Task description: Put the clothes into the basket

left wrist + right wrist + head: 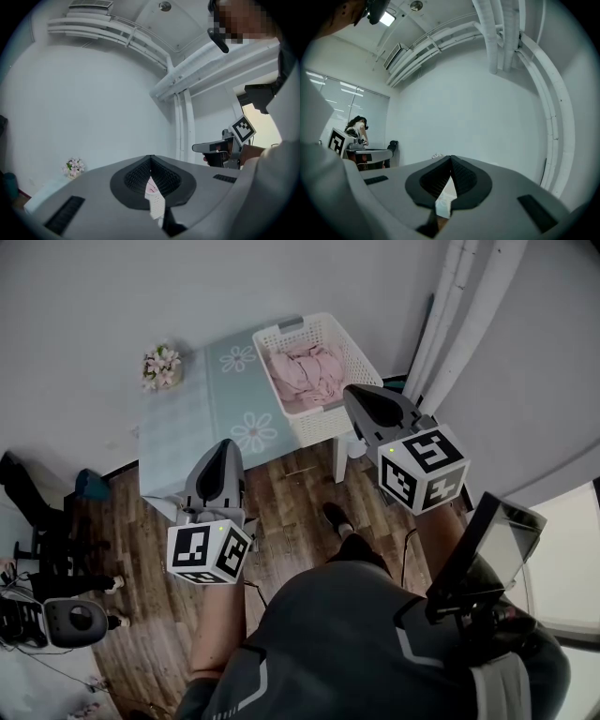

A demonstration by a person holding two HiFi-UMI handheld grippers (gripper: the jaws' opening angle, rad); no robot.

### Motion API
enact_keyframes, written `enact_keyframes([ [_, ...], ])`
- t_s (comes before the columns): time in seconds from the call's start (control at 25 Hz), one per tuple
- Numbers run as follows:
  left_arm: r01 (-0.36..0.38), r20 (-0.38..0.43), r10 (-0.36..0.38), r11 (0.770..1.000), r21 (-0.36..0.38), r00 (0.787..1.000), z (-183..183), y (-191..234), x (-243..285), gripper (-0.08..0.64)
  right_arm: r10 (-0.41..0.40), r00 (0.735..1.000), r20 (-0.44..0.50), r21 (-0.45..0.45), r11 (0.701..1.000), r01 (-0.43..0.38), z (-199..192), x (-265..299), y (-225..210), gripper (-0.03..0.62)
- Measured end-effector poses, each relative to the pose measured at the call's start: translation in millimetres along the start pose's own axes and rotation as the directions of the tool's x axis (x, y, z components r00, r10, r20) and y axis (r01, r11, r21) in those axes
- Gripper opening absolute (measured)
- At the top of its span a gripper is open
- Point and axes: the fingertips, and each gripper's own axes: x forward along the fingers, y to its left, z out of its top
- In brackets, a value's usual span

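A white plastic basket (281, 335) stands on the right end of a small table (187, 432) with a pale blue flowered cloth. Pink clothes (307, 376) lie bunched inside it. My left gripper (223, 445) is held level in front of the table's near edge, jaws shut and empty. My right gripper (355, 394) hovers beside the basket's near right corner, also shut with nothing in it. In the left gripper view the jaws (150, 158) meet at their tips, and the right gripper (216, 148) shows off to the right. The right gripper view shows its jaws (450, 158) closed against a bare wall.
A small pot of pink flowers (161, 365) sits at the table's far left corner. Pale curtains (469, 306) hang to the right of the basket. A dark screen on a stand (489, 554) is at my right side. Another person (357, 129) stands further off in the room.
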Motion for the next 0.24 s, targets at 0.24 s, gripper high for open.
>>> enact_keyframes([
  [0.24, -0.01, -0.009, 0.01, 1.0, 0.003, 1.0, -0.1, 6.3, -1.0, 0.009, -0.007, 1.0, -0.001, -0.005, 1.0, 0.007, 1.3, 0.7, 2.8, 0.015],
])
